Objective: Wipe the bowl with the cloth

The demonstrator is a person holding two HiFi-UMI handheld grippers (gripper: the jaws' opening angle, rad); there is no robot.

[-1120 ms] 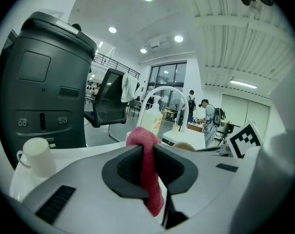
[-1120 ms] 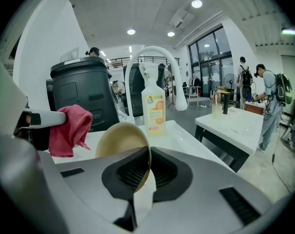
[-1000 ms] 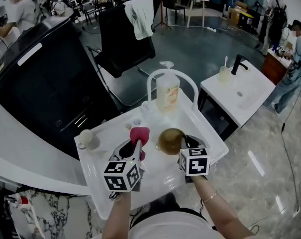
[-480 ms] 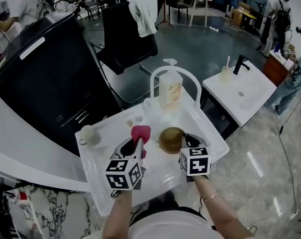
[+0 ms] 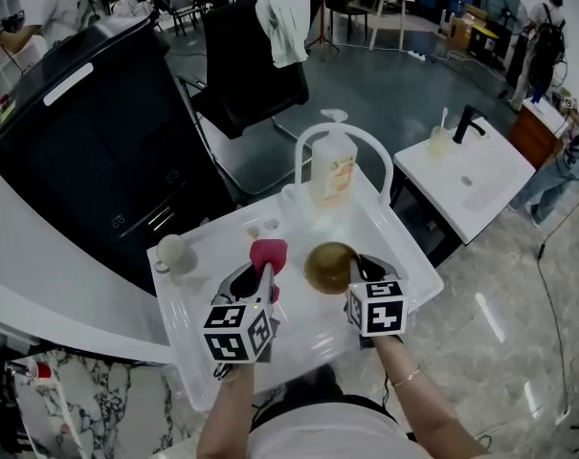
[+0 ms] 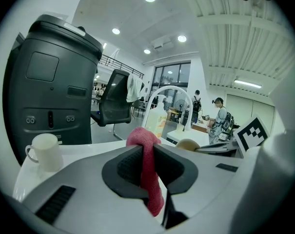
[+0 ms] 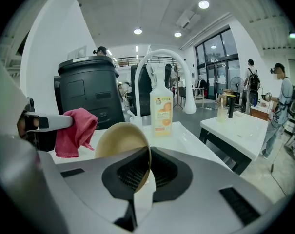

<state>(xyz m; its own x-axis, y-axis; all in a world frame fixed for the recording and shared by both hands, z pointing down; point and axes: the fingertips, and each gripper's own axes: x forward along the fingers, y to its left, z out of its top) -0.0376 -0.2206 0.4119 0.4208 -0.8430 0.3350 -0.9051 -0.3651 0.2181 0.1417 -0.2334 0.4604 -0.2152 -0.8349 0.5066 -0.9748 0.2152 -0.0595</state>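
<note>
The tan bowl (image 5: 329, 267) sits at the centre of the head view, tilted on edge over the white counter (image 5: 203, 247). The right claw (image 5: 358, 273) is clamped on its rim: in the right gripper view the thin wall of the bowl runs down between the two ribbed pads, both pressed against it, and most of the bowl stands up and to the left of them.

Just left of the bowl, with a narrow gap showing between them, is the red cloth (image 5: 268, 254). The left claw (image 5: 260, 280) is closed on it. In the left gripper view a bunch of the cloth bulges above the jaw tips and a tail hangs down below them.

Further out on the counter, a pale mug (image 5: 172, 251) stands at the left edge. A clear bottle (image 5: 331, 175) with an orange label stands towards the top, under an arched white tap (image 5: 345, 140).

Beyond the counter, a big black cabinet (image 5: 88, 151) fills the upper left. A black chair (image 5: 251, 75) with a white towel (image 5: 281, 22) draped over it is at top centre.
</note>
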